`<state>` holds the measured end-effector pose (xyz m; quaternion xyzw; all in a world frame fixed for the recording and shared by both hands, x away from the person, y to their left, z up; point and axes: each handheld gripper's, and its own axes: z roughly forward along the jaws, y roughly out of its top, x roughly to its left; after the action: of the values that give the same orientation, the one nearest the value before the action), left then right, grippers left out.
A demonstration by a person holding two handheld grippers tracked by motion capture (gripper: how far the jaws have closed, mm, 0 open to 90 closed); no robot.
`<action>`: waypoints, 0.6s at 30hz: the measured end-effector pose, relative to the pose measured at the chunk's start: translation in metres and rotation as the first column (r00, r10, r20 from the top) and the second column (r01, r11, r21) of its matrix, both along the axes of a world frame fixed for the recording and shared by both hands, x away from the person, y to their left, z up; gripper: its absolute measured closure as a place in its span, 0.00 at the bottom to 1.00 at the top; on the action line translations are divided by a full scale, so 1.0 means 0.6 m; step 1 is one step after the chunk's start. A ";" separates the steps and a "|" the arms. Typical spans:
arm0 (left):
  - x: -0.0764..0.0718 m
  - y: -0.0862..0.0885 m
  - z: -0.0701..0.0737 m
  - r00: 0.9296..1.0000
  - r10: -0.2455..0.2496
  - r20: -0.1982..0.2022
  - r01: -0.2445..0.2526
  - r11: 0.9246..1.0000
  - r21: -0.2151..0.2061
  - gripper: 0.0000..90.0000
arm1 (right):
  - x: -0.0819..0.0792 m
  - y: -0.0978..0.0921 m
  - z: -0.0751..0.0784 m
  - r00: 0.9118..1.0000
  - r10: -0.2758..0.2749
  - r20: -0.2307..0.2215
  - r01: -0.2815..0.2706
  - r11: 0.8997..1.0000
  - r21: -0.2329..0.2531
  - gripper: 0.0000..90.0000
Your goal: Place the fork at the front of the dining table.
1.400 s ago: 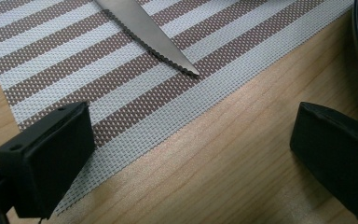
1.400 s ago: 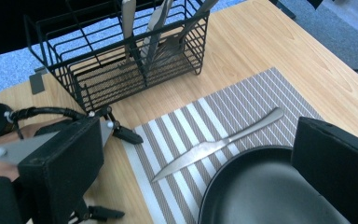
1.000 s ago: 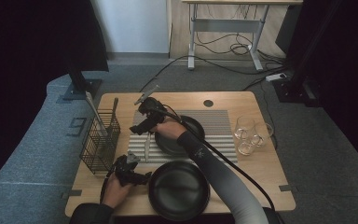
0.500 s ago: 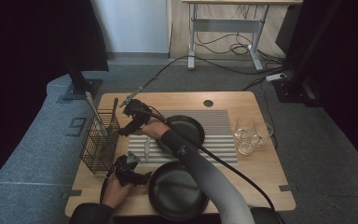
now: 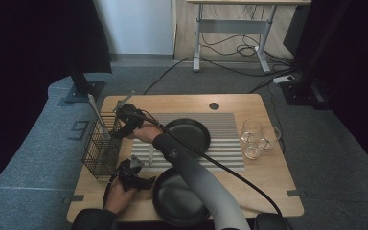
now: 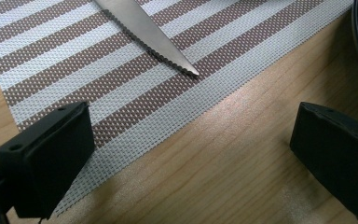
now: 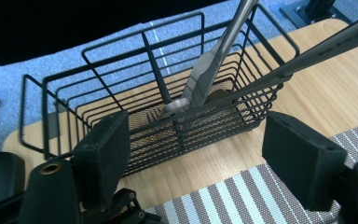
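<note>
R tongs (image 7: pixel 196 154) moved to basket (image 7: pixel 121 93), utensils inside.

The right arm (image 5: pixel 191 172) reaches far forward and to the left across the table. It wears a grey sleeve. The right gripper (image 5: pixel 124 120) is at the end of it, and its two black jaws are wide apart with nothing between them. The left hand (image 5: pixel 117 194) stays low and close to the body. The left gripper (image 5: pixel 136 175) points forward. Its jaws are wide apart too and hold nothing.
</note>
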<state>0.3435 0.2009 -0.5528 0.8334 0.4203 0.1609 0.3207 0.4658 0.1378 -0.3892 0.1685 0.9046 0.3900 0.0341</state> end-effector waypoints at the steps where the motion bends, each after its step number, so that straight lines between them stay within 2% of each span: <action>1: 0.000 0.000 0.000 1.000 0.000 0.000 0.000 1.000 0.000 0.00 | 0.000 0.000 0.000 1.000 0.000 0.000 0.000 1.000 0.000 0.30; 2: 0.000 0.000 0.000 1.000 0.000 0.000 0.000 1.000 0.000 0.00 | 0.001 0.007 -0.004 1.000 0.002 -0.005 -0.002 1.000 -0.002 0.33; 4: 0.000 0.000 0.000 1.000 0.000 0.001 0.000 1.000 -0.001 0.00 | 0.001 0.010 -0.006 1.000 0.002 -0.004 -0.002 1.000 -0.007 0.35; 5: 0.000 0.000 0.000 1.000 0.000 0.001 0.000 1.000 -0.001 0.00 | 0.002 0.016 -0.010 1.000 0.004 -0.007 -0.005 1.000 -0.010 0.42; 6: 0.000 0.000 0.000 1.000 0.000 0.001 0.000 1.000 -0.001 0.00 | 0.002 0.016 -0.010 1.000 0.004 -0.007 -0.005 1.000 -0.010 0.42; 7: 0.000 0.000 0.000 1.000 0.001 0.001 -0.001 1.000 -0.001 0.00 | 0.003 0.018 -0.012 1.000 0.003 -0.014 -0.003 1.000 -0.006 0.45; 8: 0.000 0.000 0.000 1.000 0.000 0.000 0.000 1.000 0.000 0.00 | 0.005 0.021 -0.016 0.999 0.001 -0.039 -0.001 1.000 0.002 0.52; 9: 0.000 0.000 0.000 1.000 0.000 0.000 0.000 1.000 0.000 0.00 | 0.005 0.021 -0.016 0.999 0.001 -0.039 -0.001 1.000 0.002 0.52; 10: 0.000 0.000 0.000 1.000 0.002 -0.001 -0.002 1.000 -0.001 0.00 | 0.006 0.022 -0.019 0.999 0.001 -0.044 -0.001 1.000 -0.003 0.60; 13: 0.000 0.000 0.000 1.000 0.000 -0.001 0.000 1.000 -0.001 0.00 | 0.006 0.023 -0.022 0.999 0.003 -0.040 -0.003 1.000 -0.008 0.64; 14: 0.000 0.000 0.000 1.000 0.000 -0.001 0.000 1.000 0.000 0.00 | 0.004 0.024 -0.022 0.999 0.008 -0.048 -0.008 1.000 0.006 0.70; 15: 0.000 0.000 0.000 1.000 0.000 -0.001 0.000 1.000 0.001 0.00 | 0.004 0.024 -0.022 0.999 0.008 -0.048 -0.008 1.000 0.006 0.70; 18: 0.000 0.000 0.000 1.000 0.003 0.000 -0.003 1.000 -0.003 0.00 | -0.002 0.029 -0.022 0.999 0.018 -0.030 -0.018 1.000 0.002 0.78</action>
<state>0.3434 0.2006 -0.5530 0.8324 0.4217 0.1606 0.3216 0.4649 0.1552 -0.4026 0.1662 0.9062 0.3886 0.0169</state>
